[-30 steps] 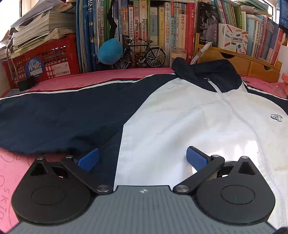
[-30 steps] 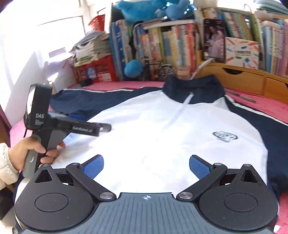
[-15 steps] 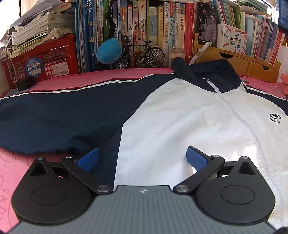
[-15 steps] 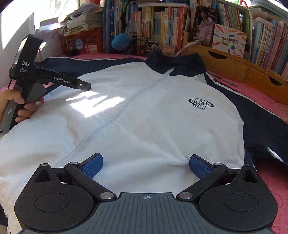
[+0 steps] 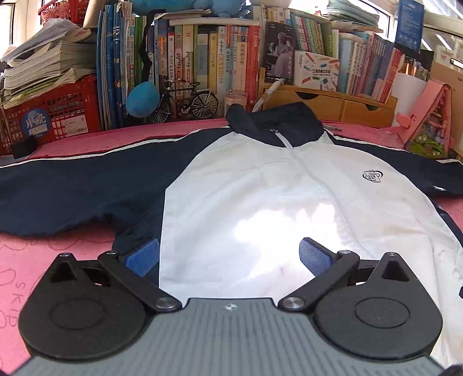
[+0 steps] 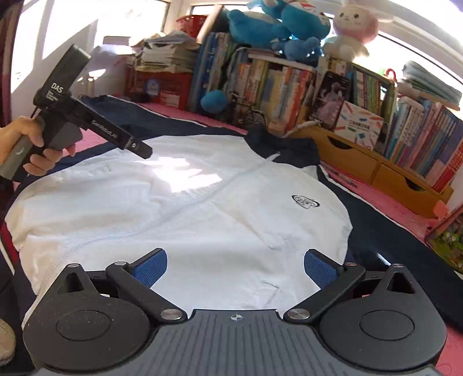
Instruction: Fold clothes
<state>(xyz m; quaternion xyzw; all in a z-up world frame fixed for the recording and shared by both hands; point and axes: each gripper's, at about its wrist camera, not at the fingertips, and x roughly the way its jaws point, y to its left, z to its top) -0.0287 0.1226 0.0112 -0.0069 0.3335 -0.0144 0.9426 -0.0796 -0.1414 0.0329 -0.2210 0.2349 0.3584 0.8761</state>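
Observation:
A white jacket (image 5: pixel 260 202) with navy sleeves and collar lies spread flat, front up, on a pink mat (image 5: pixel 43 260). Its left sleeve (image 5: pixel 72 191) stretches out to the left. My left gripper (image 5: pixel 228 256) hovers open over the jacket's lower left part, nothing between its blue pads. In the right wrist view the same jacket (image 6: pixel 202 208) fills the middle, and my right gripper (image 6: pixel 235 267) is open above its lower hem. A hand holds the left gripper (image 6: pixel 139 149) over the jacket's far left side there.
Books (image 5: pixel 202 57), a red crate (image 5: pixel 58 110) with papers, a model bicycle (image 5: pixel 185 101) and a wooden drawer unit (image 5: pixel 332 104) line the back edge. A pink toy house (image 5: pixel 428 121) stands at the right. Plush toys (image 6: pixel 289 23) sit on the books.
Both grippers have risen and pulled back from the jacket, so more of it shows. The right gripper has swung toward the jacket's right side. Both stay open.

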